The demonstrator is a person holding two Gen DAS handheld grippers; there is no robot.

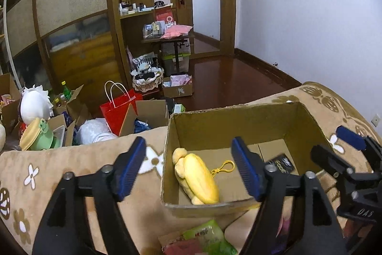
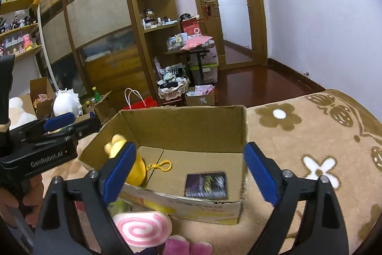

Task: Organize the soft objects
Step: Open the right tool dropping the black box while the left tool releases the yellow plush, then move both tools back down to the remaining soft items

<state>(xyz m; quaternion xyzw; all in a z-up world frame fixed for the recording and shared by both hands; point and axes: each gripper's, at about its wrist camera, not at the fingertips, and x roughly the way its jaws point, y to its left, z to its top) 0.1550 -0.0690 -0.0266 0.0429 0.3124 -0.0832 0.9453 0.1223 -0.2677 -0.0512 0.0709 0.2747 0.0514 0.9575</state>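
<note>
Cardboard box [image 2: 181, 201] sits open-topped on the flowered blanket [image 2: 310, 135], serving as collection bin. Inside the box: yellow plush keychain [image 1: 198, 179] lying against its left wall, a dark card pack [image 2: 206, 184] flat on its floor toward the right.

Left tongs [image 1: 188, 169] spread, empty, over the box. Right tongs [image 2: 188, 173] spread wide, empty.

Pink swirl plush [image 2: 143, 227] and purple plush [image 2: 188, 246] wait just in front of the box, probably next.
</note>
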